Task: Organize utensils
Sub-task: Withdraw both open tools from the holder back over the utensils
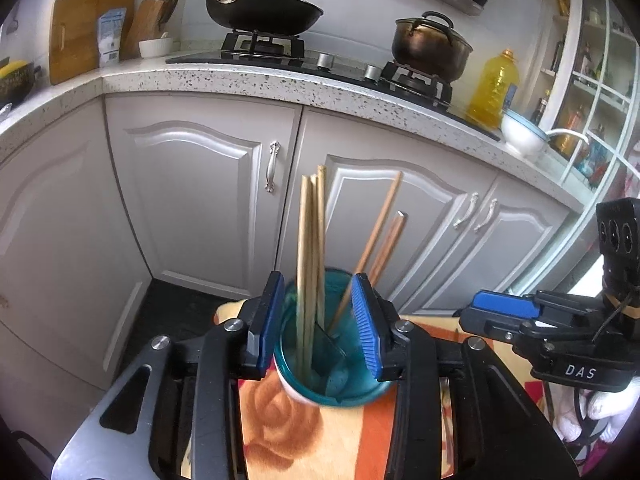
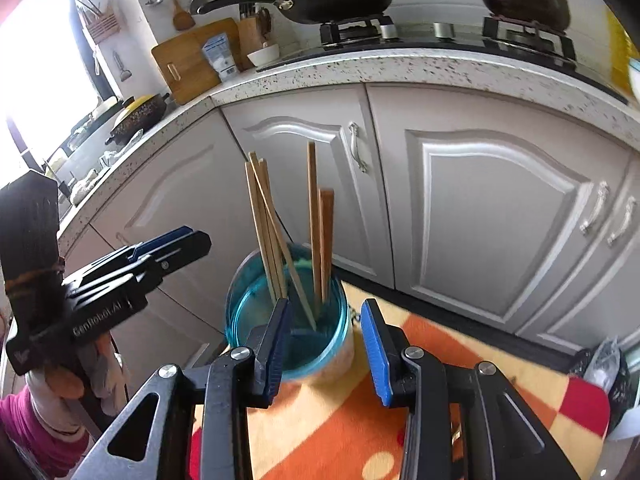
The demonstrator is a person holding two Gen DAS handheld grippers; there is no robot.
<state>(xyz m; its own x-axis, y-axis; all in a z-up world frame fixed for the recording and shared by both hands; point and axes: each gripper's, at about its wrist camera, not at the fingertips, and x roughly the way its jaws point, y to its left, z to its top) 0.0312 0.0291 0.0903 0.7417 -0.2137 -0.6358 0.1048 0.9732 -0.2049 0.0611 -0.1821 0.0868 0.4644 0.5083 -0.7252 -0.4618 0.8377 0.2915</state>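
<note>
Risk: either gripper's fingers could clip the tall chopsticks (image 1: 310, 248) and tip the teal cup (image 1: 320, 360), which stands near the edge of the floral-cloth table (image 1: 280, 420). Left gripper (image 1: 316, 324) and right gripper (image 2: 326, 350) both open, holding nothing. Chopsticks stand upright in the translucent cup, pale bundle left, darker pair right.

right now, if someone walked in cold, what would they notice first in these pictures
First the teal cup on the orange flowered cloth, with wooden chopsticks standing up out of it in front of the grey cabinet doors. Next the left gripper, its blue jaws open on either side of the cup, and the right gripper, open just beside it. Behind, a black wok and a dark pot sit on the stove.
</note>
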